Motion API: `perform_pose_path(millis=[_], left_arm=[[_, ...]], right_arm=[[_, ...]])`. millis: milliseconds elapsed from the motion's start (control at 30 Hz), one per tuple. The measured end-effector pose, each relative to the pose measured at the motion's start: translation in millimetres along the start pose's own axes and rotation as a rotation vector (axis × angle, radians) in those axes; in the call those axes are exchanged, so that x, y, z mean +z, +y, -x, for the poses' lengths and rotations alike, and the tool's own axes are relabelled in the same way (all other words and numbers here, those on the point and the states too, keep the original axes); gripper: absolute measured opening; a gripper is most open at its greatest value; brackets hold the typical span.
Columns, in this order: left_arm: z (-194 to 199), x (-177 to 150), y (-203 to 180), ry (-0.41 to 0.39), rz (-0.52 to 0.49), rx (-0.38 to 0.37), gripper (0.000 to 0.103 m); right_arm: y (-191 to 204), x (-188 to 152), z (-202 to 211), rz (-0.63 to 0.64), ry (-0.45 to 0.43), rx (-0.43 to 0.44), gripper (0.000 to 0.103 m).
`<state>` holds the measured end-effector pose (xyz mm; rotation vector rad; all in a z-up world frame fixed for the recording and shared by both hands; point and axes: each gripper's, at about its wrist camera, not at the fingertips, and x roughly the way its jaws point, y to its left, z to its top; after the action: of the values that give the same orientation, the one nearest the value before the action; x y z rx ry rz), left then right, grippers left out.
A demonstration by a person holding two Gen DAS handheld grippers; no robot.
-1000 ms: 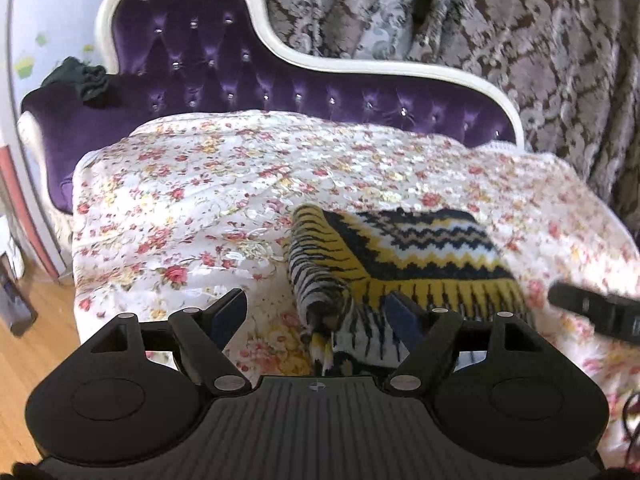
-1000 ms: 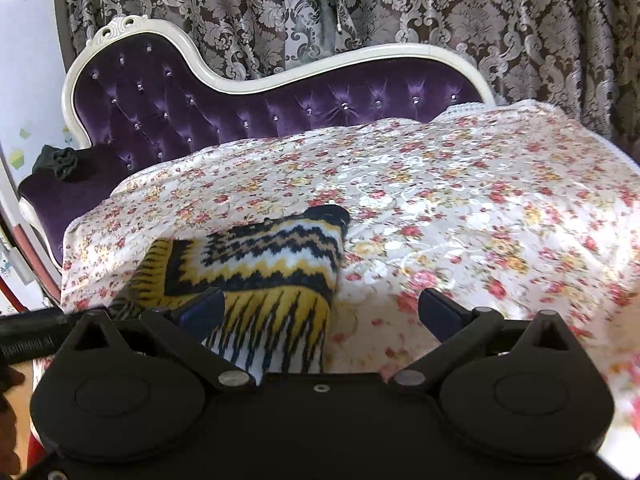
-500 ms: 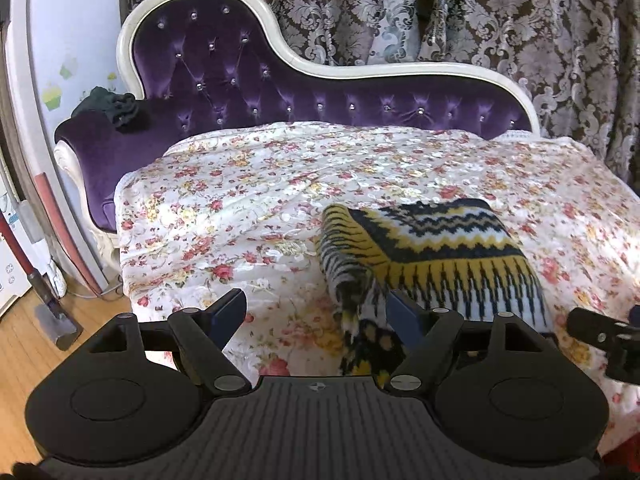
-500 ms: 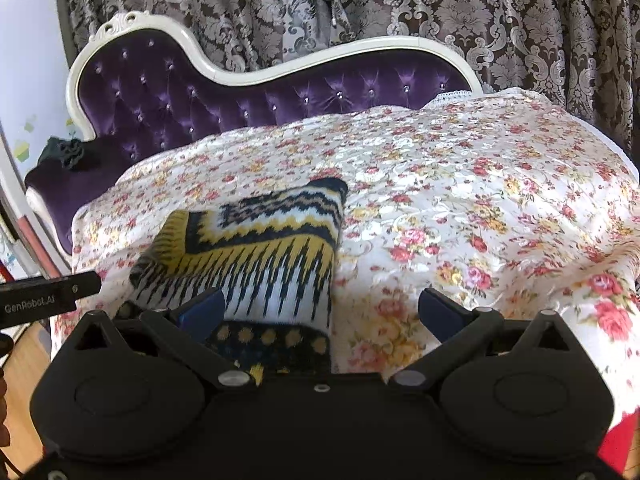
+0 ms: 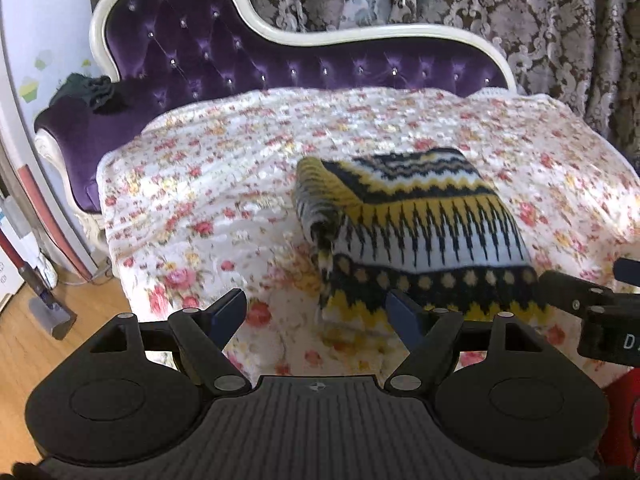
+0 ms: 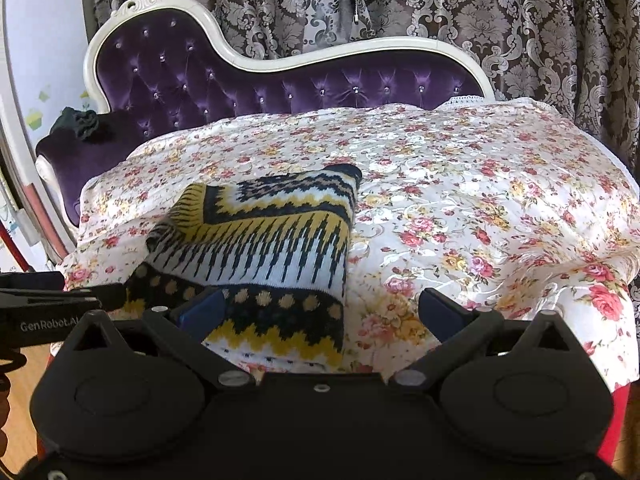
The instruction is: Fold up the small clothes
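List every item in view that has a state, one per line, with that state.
Patterned knit sweater: folded into a compact rectangle, lying on the floral cover, not gripped.
Floral cover: spread over the sofa seat, draping over its front edge.
Left gripper: open, holding nothing.
Right gripper: open, holding nothing.
Dark cloth: bunched up on the sofa's arm.
Curtains: drawn shut.

Bare floral bedspread (image 6: pixel 480 184) fills the right wrist view's centre and right; the folded sweater (image 6: pixel 272 240) blocks lower left, purple headboard (image 6: pixel 280 80) behind.
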<state>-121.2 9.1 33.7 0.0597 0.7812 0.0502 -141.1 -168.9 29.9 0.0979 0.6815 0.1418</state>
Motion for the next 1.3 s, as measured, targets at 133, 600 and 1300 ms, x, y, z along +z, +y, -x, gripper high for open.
perform_pose_path(millis=[133, 600, 1300], left_arm=[[-4.6, -3.7, 3.8, 0.045, 0.042, -0.035, 0.076], [-10.5, -5.9, 7.5, 0.063, 0.053, 0.002, 0.076], [-16.6, -6.9, 5.5, 0.080, 0.031, -0.001, 0.076]], right_arm=[[0.2, -2.1, -1.1, 0.005, 0.010, -0.006, 0.102], [2.1, -2.5, -5.9, 0.024, 0.027, -0.003, 0.102], [5.6, -2.6, -14.4, 0.033, 0.054, 0.004, 0.102]])
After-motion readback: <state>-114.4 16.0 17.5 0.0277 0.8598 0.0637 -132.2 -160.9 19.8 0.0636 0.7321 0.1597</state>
